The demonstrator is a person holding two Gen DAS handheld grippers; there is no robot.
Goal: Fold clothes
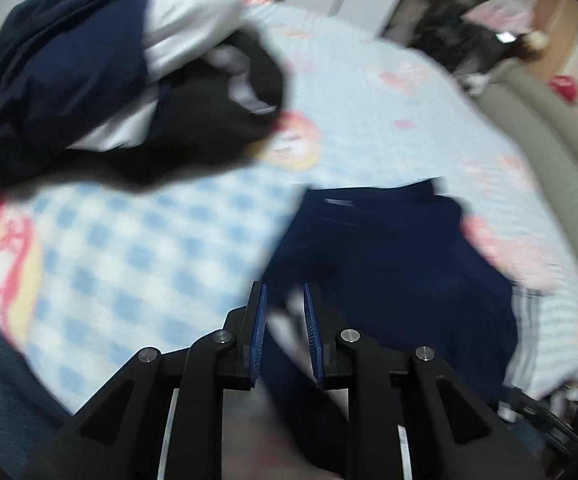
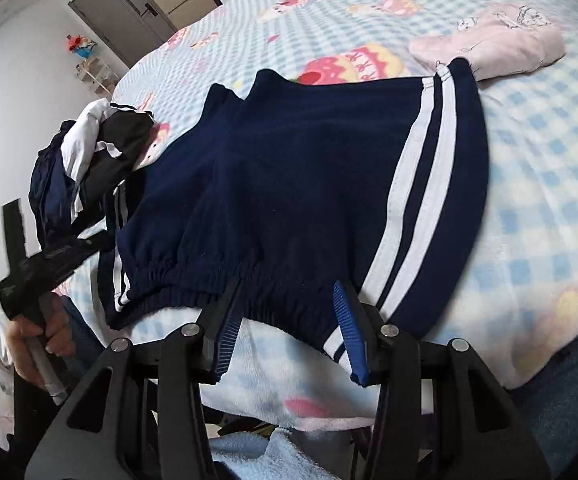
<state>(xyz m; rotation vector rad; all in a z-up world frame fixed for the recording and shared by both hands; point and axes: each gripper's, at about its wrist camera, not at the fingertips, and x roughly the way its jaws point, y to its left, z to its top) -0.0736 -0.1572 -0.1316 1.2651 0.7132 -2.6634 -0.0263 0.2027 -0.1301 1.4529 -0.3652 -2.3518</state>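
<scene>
The right gripper [image 2: 289, 320], jaws apart at the waistband of the navy trousers [image 2: 309, 184] lying on the checked bed [image 2: 529, 152], should pinch cleanly before folding, while the left gripper [image 1: 285, 332], jaws nearly together, looks empty beside the heap of clothes [image 1: 109, 80].

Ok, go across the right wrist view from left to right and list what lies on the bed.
Pile of dark and white clothes → navy trousers with white stripes → folded pink garment, all on the blue checked bedsheet.
</scene>
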